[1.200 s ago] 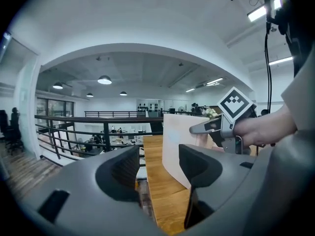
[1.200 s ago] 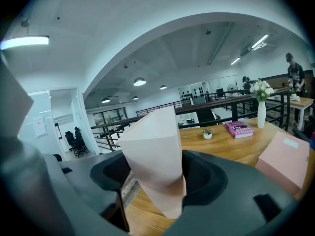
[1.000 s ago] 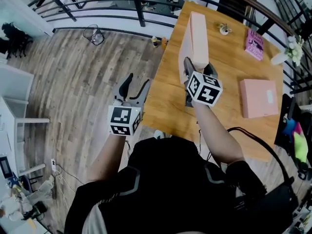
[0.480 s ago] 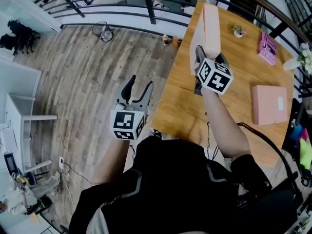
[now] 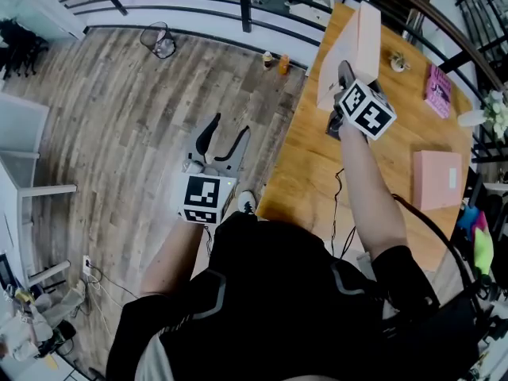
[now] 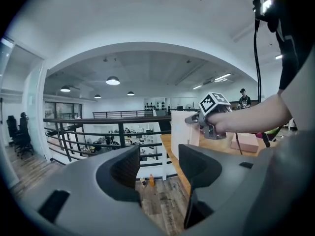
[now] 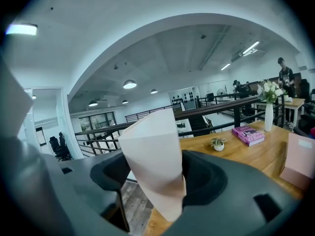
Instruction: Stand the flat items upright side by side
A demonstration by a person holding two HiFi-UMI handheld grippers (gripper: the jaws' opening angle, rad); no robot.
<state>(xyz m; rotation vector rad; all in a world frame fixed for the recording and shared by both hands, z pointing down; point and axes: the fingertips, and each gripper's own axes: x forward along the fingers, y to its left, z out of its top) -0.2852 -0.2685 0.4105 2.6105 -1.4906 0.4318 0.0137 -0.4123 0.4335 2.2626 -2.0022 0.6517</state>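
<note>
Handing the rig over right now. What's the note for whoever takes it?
Left gripper: open, empty, over the floor beside the table.
Right gripper: shut on a pale box, held on edge at the table's far left corner. I can't tell if it touches the wood.
Other things: pink box lies flat on the table, to the right. Book lies flat near the far edge.
Done: nothing stands free yet.
Left: set the pale box upright and let go, then probably stand the pink box and the book beside it.
</note>
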